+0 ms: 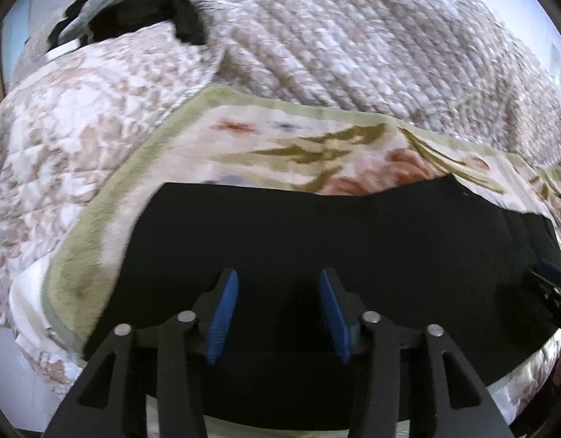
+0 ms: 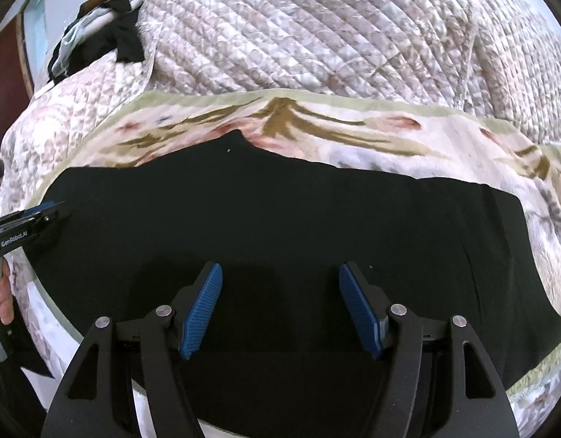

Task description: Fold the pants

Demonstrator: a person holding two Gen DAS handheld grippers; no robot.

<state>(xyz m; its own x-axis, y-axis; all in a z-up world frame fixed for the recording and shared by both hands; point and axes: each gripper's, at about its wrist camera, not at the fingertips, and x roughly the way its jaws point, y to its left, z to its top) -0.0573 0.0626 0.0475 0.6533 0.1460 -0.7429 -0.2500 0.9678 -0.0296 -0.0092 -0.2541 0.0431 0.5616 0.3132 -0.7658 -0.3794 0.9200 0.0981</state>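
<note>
The black pants point(image 1: 317, 241) lie flat as a wide folded band on a floral blanket point(image 1: 317, 138); they also show in the right wrist view point(image 2: 280, 219). My left gripper point(image 1: 278, 277) is open and empty, its blue pads just above the pants' near part. My right gripper point(image 2: 280, 270) is open and empty, also over the pants. The right gripper's tip point(image 1: 550, 277) shows at the right edge of the left wrist view; the left gripper point(image 2: 43, 213) shows at the left edge of the right wrist view, over the pants' left end.
A quilted bedspread point(image 1: 353, 36) is heaped behind the blanket point(image 2: 353, 124). A pile of dark and pale clothes point(image 1: 134, 7) lies at the far left on the bed, also seen in the right wrist view point(image 2: 98, 36).
</note>
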